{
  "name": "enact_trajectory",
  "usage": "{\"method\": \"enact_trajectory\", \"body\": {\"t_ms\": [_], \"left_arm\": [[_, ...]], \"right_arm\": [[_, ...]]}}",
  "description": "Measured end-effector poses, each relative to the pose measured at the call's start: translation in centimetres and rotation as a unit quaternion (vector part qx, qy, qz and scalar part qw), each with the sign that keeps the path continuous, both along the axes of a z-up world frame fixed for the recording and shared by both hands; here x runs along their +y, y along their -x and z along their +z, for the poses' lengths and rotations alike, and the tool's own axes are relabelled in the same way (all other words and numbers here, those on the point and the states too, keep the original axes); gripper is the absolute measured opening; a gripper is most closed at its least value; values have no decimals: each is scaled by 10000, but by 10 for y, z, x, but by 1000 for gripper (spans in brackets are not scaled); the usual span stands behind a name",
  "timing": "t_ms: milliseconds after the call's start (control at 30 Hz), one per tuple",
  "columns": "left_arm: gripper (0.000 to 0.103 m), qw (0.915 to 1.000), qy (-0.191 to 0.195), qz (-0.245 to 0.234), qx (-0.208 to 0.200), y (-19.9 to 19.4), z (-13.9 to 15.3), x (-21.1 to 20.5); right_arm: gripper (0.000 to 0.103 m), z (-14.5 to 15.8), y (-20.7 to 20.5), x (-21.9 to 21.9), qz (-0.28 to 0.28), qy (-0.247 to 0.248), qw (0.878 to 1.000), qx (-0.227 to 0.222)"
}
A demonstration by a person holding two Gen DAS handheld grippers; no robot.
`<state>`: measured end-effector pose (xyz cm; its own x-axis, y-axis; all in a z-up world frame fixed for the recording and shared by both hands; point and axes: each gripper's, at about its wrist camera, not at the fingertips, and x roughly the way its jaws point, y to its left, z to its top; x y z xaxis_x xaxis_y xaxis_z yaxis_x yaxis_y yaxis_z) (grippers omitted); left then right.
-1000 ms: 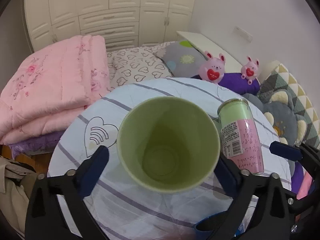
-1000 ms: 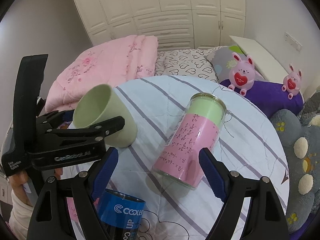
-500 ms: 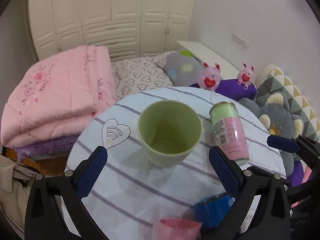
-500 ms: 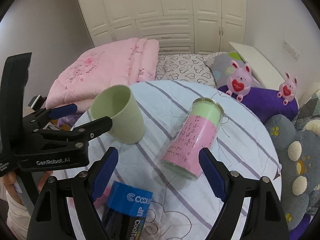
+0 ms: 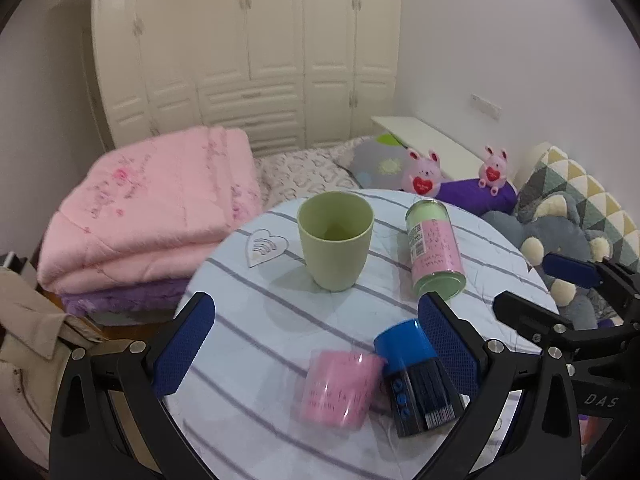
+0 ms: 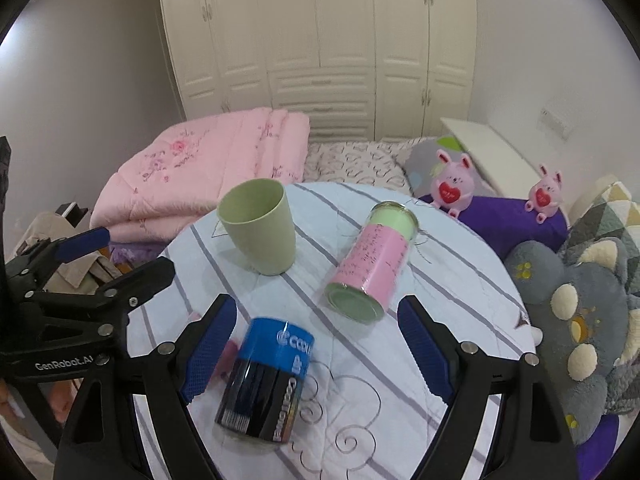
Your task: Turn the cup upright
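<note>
Hidden: Though your view takes in most of the table (image 5: 248, 288), its near edge is cut off behind both grippers, and the pink cup (image 5: 340, 392) is blurred under glare; from the right wrist only a sliver of it shows.
Cup: Your green cup (image 5: 335, 240) stands upright near the table's far edge, mouth up, touching nothing.
Left gripper (image 5: 316, 344): spread wide, holding nothing.
Right gripper (image 6: 316, 350): spread wide, holding nothing.
Change: A second ago your left fingers flanked the cup, which was tilted toward the lens; you have since pulled back and it stands alone.
Table: round, striped cloth; the pink-green can (image 6: 370, 264) lies toward the right edge, the blue can (image 6: 268, 380) near the near edge.
Room: bed with pink quilt (image 5: 152, 216), white wardrobe (image 6: 320, 40).
</note>
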<state>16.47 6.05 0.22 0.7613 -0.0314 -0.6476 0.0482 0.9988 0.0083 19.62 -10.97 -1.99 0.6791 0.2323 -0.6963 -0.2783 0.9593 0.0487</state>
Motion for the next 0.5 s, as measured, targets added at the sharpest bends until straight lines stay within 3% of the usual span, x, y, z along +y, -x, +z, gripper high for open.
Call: {"method": "enact_trajectory", "body": {"t_ms": [167,333,500], "left_arm": [[103,9991,-213,129,-334,38,8,-11],[103,9990,98,166,-415,64,9,-15],[103,9986,243,161,-439,85,9,-25]], "right_arm": [[84,8,36,-8,-64,44,9988,-488],[84,11,70,-15,-239,204,9949,-963],[84,8,91,-29,-297,29,9929,-1148]]}}
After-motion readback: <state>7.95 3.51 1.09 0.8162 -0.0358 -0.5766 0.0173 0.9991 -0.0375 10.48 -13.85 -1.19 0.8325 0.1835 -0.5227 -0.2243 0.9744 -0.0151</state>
